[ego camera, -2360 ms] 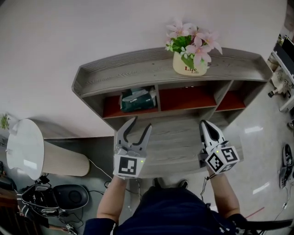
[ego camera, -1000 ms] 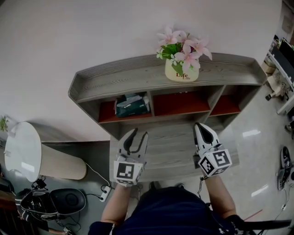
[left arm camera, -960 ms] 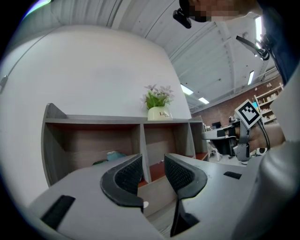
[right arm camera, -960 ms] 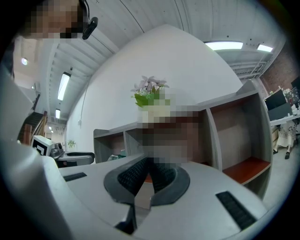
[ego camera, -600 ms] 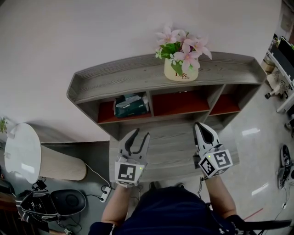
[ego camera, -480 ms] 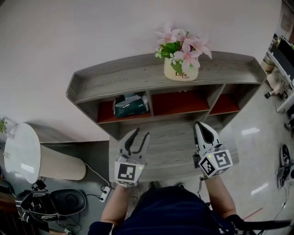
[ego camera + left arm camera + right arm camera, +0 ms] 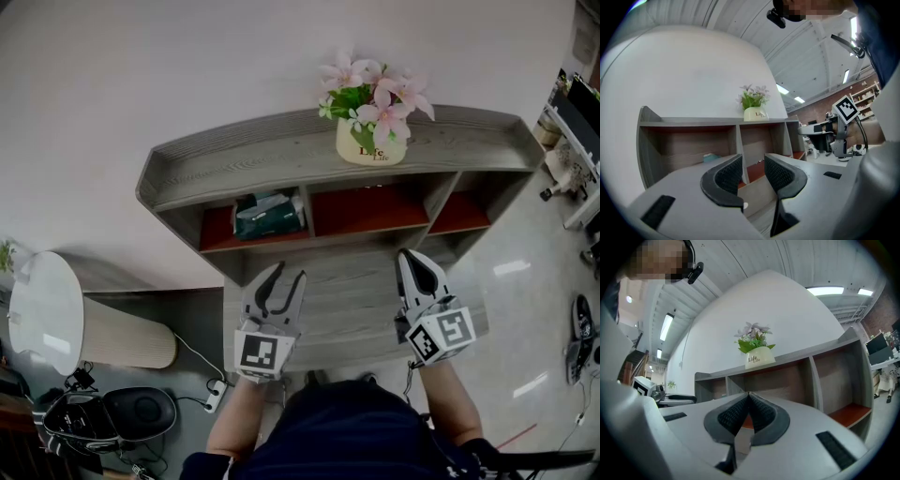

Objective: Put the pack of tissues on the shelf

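Note:
The dark green pack of tissues [image 7: 269, 215] lies in the left compartment of the grey wooden shelf [image 7: 281, 155], on its red floor; the left gripper view shows it as a small teal shape [image 7: 710, 157]. My left gripper [image 7: 287, 272] hovers over the desk top in front of that compartment, well short of the pack. Its jaws stand a narrow gap apart with nothing between them [image 7: 753, 168]. My right gripper [image 7: 417, 255] hangs level in front of the middle-right compartments, with its pads [image 7: 749, 399] pressed together and empty.
A cream pot of pink flowers [image 7: 372, 142] stands on the shelf top. The wooden desk surface [image 7: 356, 300] lies under both grippers. A white round-topped bin [image 7: 47, 309] and a dark bag [image 7: 131, 412] stand on the floor at the left.
Since the oldest frame the left jaws have narrowed from wide open to a small gap, and both grippers have drawn slightly back. Over the last second nothing visibly moved.

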The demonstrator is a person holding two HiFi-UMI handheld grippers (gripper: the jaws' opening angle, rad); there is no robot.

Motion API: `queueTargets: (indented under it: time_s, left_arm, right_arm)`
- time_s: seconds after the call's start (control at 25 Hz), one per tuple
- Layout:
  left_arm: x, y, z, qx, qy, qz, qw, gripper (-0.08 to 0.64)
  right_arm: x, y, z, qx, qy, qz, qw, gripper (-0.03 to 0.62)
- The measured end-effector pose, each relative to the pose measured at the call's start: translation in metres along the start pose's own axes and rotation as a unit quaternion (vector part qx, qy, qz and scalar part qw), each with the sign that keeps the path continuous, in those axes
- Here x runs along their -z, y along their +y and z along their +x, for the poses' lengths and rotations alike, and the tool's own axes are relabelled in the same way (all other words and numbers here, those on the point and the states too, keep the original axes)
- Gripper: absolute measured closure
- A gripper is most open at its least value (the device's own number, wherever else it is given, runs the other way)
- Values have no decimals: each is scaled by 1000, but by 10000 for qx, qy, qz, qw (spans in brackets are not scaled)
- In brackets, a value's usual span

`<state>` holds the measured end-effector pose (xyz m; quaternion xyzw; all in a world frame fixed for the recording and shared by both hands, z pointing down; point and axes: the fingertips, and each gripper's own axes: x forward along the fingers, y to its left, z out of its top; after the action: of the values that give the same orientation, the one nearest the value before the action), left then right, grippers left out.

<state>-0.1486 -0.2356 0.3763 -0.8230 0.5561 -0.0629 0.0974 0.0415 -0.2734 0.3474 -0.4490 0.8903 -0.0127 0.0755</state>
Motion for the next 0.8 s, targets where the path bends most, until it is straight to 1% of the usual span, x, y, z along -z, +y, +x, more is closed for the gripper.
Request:
queueTargets:
  time_s: [0.24, 0.44, 0.6, 0.8]
  left_arm:
    - [-5, 1, -1, -45, -112, -70, 9999, 405]
    - [1, 0, -2, 12, 28, -50, 10000, 405]
    - [-2, 0, -1, -11, -41, -123, 9999, 405]
    - [4, -1, 1, 34, 56, -22, 10000, 405]
  right_arm:
    - [2, 2, 0, -24, 39, -18, 10000, 588]
    - [3, 3, 0, -38, 73, -26, 10000, 588]
    - [5, 5, 0, -48, 115, -32, 9999, 588]
    - [5, 5, 1, -75, 125, -52, 9999, 588]
